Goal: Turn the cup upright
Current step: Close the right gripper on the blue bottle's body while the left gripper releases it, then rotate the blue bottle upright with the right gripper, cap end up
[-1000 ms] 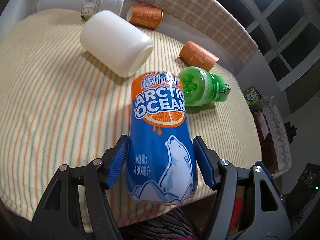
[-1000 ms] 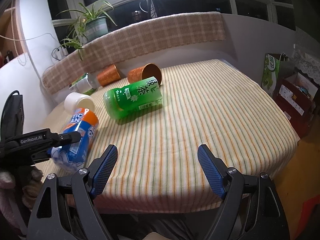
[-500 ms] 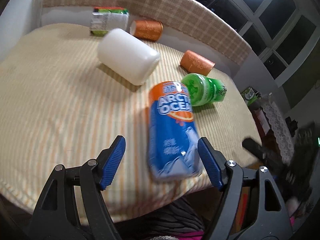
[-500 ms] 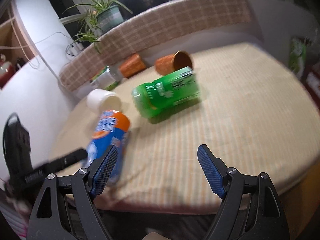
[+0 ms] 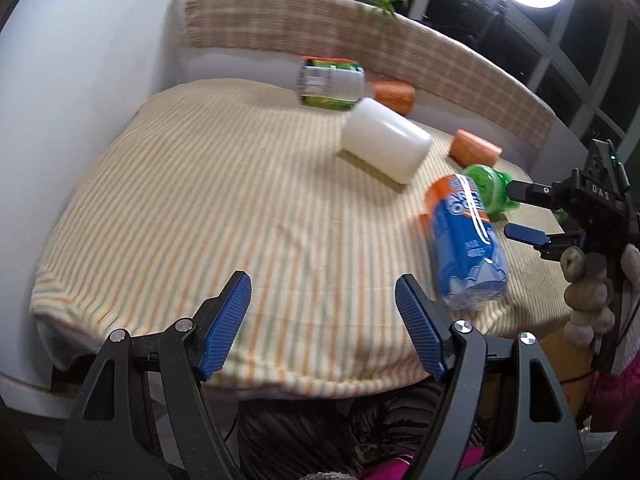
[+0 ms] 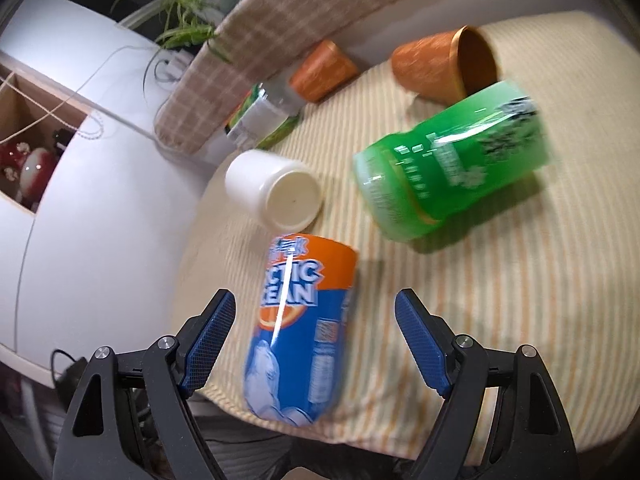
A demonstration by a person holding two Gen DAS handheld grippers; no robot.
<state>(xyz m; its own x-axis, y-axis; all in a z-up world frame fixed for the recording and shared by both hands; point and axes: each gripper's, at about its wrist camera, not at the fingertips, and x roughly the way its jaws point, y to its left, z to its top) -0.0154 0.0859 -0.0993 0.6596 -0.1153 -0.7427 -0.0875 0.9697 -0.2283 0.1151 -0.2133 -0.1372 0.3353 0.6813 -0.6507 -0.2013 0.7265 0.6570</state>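
A blue and orange Arctic Ocean cup (image 5: 464, 240) lies on its side near the front edge of the striped table (image 5: 200, 208). My left gripper (image 5: 324, 320) is open and empty, to the left of the cup. My right gripper (image 6: 316, 340) is open, with its jaws either side of the cup (image 6: 300, 320), not touching it. The right gripper also shows in the left wrist view (image 5: 520, 216), just right of the cup.
A white cup (image 6: 276, 188), a green cup (image 6: 452, 160), two orange cups (image 6: 444, 64) (image 6: 324, 70) and a clear labelled bottle (image 6: 264, 116) all lie on their sides further back. A checked backrest (image 5: 360, 40) runs behind the table. The table's front edge (image 5: 280, 368) is close.
My left gripper let go of the blue cup and swung left. The cup now lies on the table. My right gripper moved in around it.
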